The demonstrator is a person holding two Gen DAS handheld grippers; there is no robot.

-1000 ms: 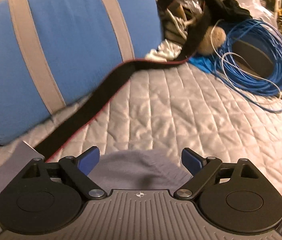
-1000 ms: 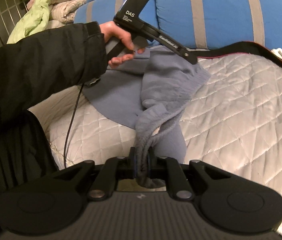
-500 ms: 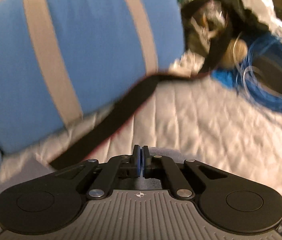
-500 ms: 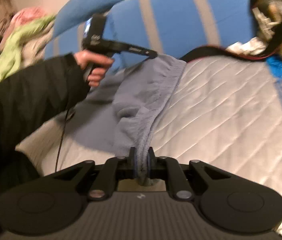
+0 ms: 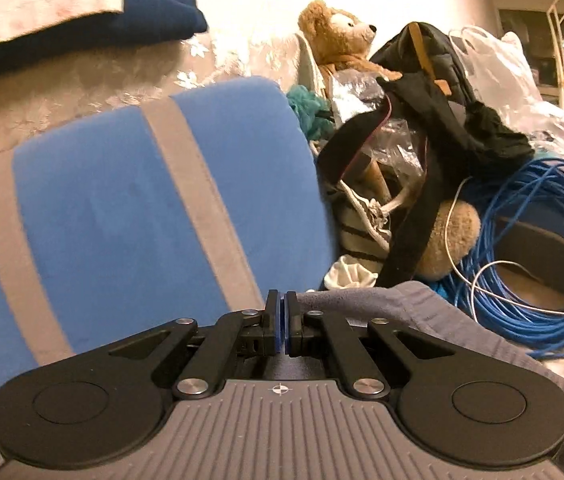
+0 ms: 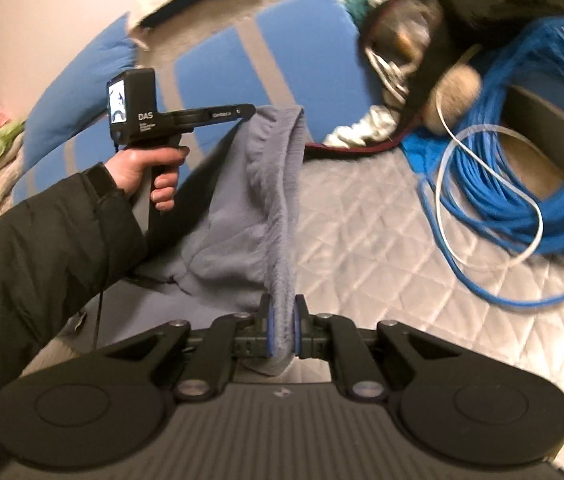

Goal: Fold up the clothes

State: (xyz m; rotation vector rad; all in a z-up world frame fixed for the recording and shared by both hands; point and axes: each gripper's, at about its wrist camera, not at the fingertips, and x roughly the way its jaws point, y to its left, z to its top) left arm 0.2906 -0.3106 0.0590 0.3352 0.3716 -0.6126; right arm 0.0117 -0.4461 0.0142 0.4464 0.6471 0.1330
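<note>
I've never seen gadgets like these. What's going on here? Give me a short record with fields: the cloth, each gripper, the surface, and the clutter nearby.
cloth: grey fleece garment, lifted and stretched between the two grippers
right gripper: shut on the garment's thick edge
left gripper: held in a hand, tip at the garment's far corner; jaws closed
surface: quilted bedcover
behind: blue cushion with grey stripes
clutter: blue cable coil, teddy bear, black bag

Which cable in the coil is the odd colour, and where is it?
The single white cable looping across the coil of blue cable; every other strand is blue.
</note>
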